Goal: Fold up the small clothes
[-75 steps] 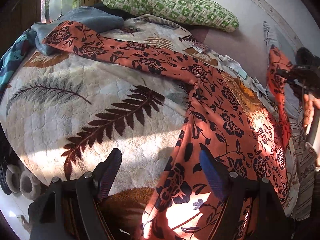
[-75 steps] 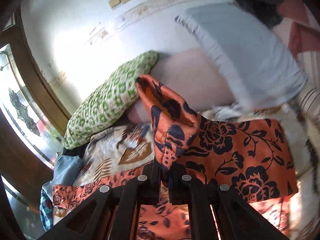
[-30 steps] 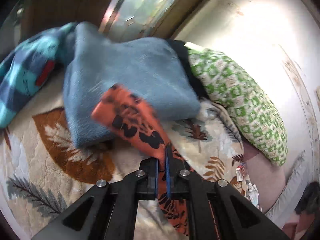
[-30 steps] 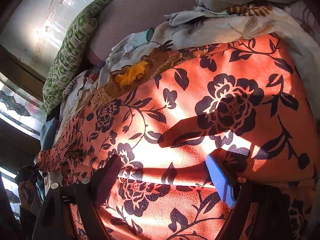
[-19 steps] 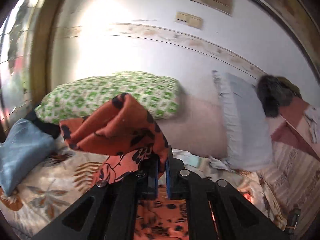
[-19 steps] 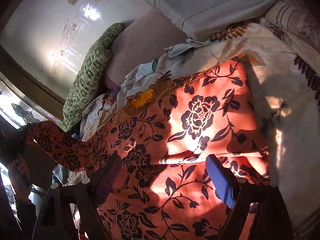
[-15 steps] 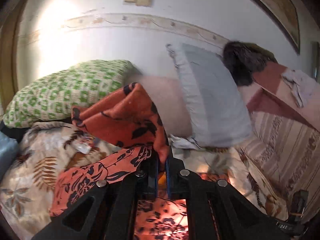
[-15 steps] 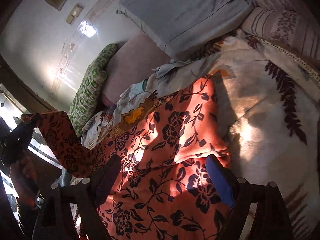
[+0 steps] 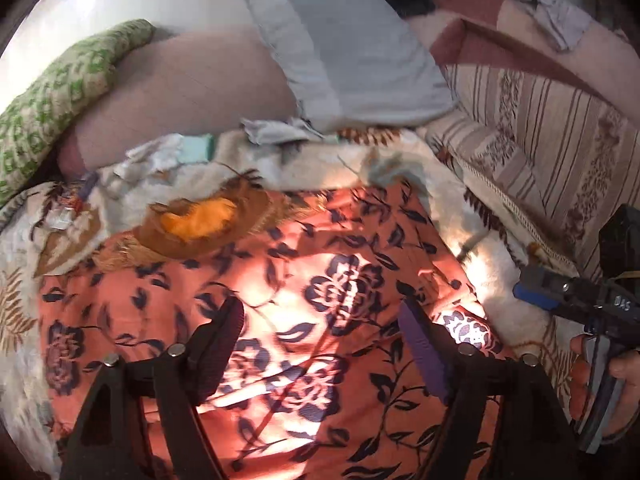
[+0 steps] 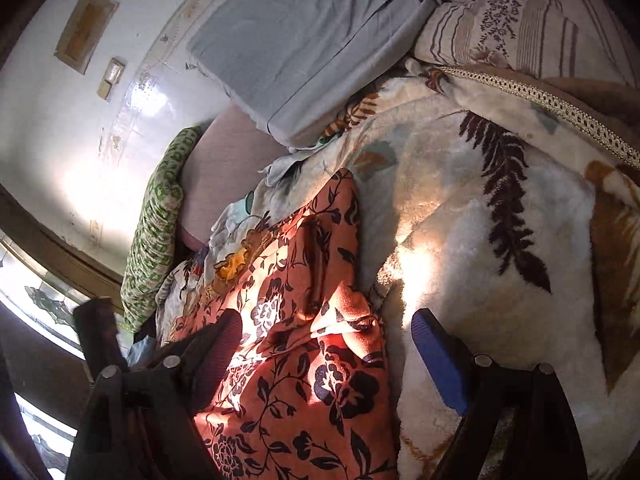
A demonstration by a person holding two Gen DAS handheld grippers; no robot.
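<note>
An orange garment with dark flowers (image 9: pixel 320 300) lies folded in on the leaf-print blanket (image 10: pixel 480 240); it also shows in the right wrist view (image 10: pixel 304 340). My left gripper (image 9: pixel 324 340) is open just above the garment's middle and holds nothing. My right gripper (image 10: pixel 332 344) is open over the garment's right edge, its blue pad on the blanket side. The right gripper also shows at the right edge of the left wrist view (image 9: pixel 560 300), held in a hand.
A grey pillow (image 9: pixel 352 52), a pink cushion (image 9: pixel 180 92) and a green patterned pillow (image 9: pixel 48 96) lie against the white wall. A striped cover (image 9: pixel 540 140) lies to the right. A window (image 10: pixel 36 312) is at the left.
My left gripper carried the garment's sleeve over to the body, then opened and let it go. My right gripper stayed open and drew back toward the garment's right edge.
</note>
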